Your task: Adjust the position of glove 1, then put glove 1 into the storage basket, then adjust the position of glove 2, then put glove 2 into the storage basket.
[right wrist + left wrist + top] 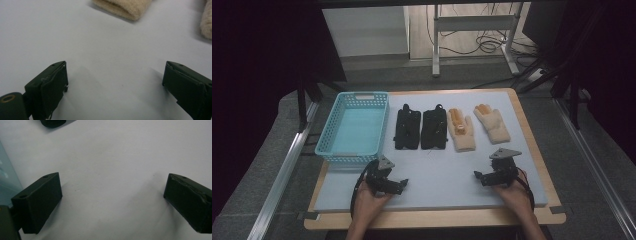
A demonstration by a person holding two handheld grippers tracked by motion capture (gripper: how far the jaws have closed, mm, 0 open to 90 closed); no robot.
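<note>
Four gloves lie in a row across the far half of the white mat (432, 175), and the blue basket (354, 127) at the mat's left edge serves as the landmark. Counting away from the basket: a black glove (407, 127) just beside its right wall, a second black glove (434, 129) touching or nearly touching the first, then a beige glove (461, 130), then another beige glove (493, 122) farthest from the basket. All four lie with their long axes running away from the person, cuffs toward the near edge (the fingertips of the beige pair are orange).

The left gripper (401, 184) rests on the mat just in front of the basket's near right corner, jaws spread wide with nothing between them; its own view shows bare mat between the jaws, the basket wall at the left edge, and a glove's dark cuff (52, 123) at the top. The right gripper (478, 175) sits well away from the basket, likewise spread and empty, with a beige cuff (123, 8) straight ahead in its view.

So the black pair lies ahead of the left gripper and nearest the basket, the beige pair ahead of the right. A forward reach onto a cuff seems the likely next move.
</note>
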